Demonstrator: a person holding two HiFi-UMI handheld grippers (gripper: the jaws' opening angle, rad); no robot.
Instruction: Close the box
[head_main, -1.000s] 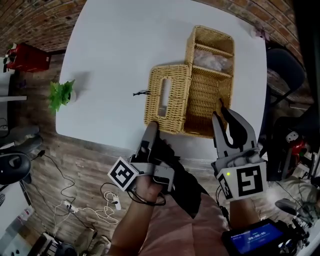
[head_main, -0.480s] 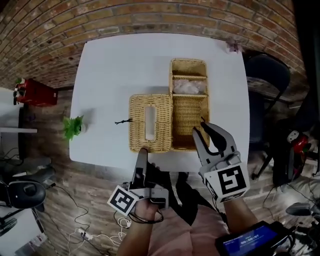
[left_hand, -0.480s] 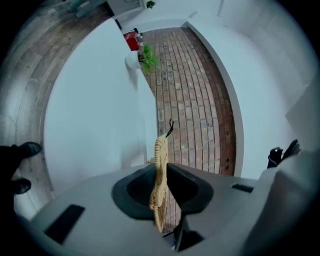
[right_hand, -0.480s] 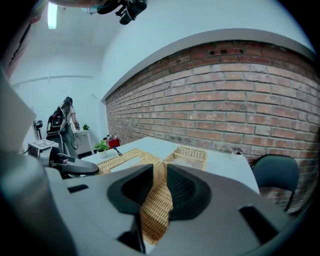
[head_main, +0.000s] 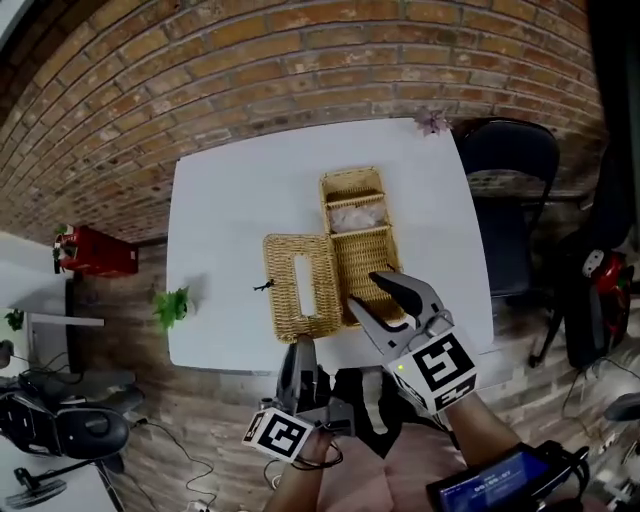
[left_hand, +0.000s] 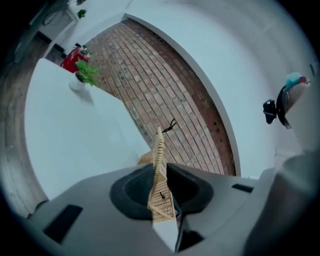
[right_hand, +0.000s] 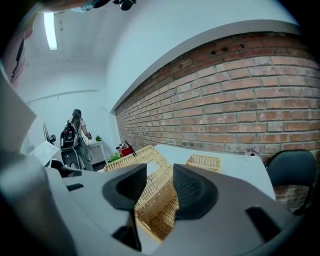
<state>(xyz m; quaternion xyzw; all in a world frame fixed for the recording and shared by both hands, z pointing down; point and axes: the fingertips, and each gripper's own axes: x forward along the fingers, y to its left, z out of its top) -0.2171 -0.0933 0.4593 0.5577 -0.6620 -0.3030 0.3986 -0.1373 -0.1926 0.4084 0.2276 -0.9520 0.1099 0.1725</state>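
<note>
A wicker box (head_main: 360, 255) stands on the white table (head_main: 230, 210) with its slotted lid (head_main: 300, 285) folded flat to the left. My left gripper (head_main: 299, 347) is at the lid's near edge. In the left gripper view the lid (left_hand: 159, 155) runs edge-on between the jaws, and the left gripper (left_hand: 159, 189) is shut on it. My right gripper (head_main: 364, 289) is over the box's near end. Its jaws are opening. In the right gripper view the box's near corner (right_hand: 156, 220) lies between the spread jaws of the right gripper (right_hand: 160, 189), with no pad pressing on it.
White crumpled material (head_main: 355, 217) fills a far compartment of the box. A black cord (head_main: 264, 286) sticks out from the lid's left side. A small green plant (head_main: 172, 306) stands at the table's left edge. A dark chair (head_main: 510, 190) is on the right, a red object (head_main: 95, 255) on the left.
The head view has drawn back, so the table looks smaller and farther. The left gripper has come onto the lid's near edge. The right jaws have spread wider.
</note>
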